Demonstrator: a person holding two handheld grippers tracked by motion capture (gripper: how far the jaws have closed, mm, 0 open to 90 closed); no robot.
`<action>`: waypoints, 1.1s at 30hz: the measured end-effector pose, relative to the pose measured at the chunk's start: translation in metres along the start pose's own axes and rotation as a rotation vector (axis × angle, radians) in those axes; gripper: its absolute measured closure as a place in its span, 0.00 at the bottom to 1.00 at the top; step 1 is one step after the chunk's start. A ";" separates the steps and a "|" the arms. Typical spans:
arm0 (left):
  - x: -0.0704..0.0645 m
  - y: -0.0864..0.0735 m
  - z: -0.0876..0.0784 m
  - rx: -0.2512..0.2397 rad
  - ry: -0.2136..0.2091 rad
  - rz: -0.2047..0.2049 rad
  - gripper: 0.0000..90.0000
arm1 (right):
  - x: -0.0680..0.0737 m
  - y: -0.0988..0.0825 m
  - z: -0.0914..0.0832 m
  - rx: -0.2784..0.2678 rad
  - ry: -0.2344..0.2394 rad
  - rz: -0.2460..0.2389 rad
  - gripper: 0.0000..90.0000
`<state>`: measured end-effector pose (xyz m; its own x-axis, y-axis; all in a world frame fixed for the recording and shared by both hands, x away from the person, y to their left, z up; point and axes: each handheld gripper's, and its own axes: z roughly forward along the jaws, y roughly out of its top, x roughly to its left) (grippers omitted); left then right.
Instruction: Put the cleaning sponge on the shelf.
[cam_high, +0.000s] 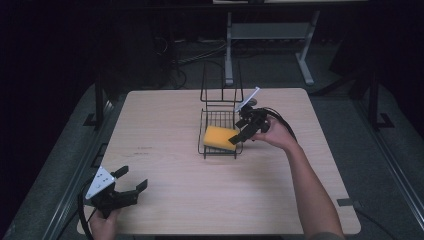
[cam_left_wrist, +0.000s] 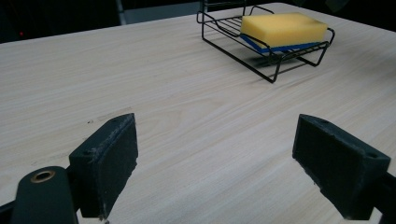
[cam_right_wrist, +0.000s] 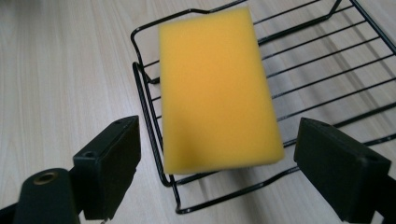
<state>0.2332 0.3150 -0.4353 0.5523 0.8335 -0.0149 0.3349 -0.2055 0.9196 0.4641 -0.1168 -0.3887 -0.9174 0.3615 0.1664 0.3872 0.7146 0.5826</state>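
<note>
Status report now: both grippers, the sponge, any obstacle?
Right gripper open over sponge, not gripping. Left gripper open, idle near table edge. Sponge lies in wire rack. Nothing in the way.

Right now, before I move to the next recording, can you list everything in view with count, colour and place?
Rectangular foam sponge: one, yellow with a blue underside, lying in the wire rack, at its near-left end in the high view.
Wire rack: one, black, tray with a tall back frame, at the middle of the table.
Wooden table: one, pale wood grain, under everything.
Metal frame legs: grey, on the floor beyond the table.
Left gripper: one, black, jaws open, at the table's near-left corner, away from the rack.
Right gripper: one, black, jaws open either side of the sponge's near end, not closed on it.
Right forearm: one, coming in from the bottom.
</note>
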 end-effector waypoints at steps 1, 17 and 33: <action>0.000 0.000 0.000 0.000 0.000 0.000 0.15 | 0.001 -0.002 -0.001 0.002 0.000 0.006 0.16; -0.002 0.000 0.000 0.002 0.001 0.005 0.15 | 0.006 -0.023 -0.013 0.007 -0.019 0.022 0.16; -0.002 0.000 0.000 0.004 0.001 0.010 0.15 | 0.009 -0.044 -0.020 0.007 -0.024 0.051 0.17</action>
<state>0.2324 0.3128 -0.4351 0.5549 0.8319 -0.0059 0.3324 -0.2153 0.9183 0.4370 -0.1567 -0.3974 -0.8939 0.4119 0.1767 0.4343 0.6987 0.5685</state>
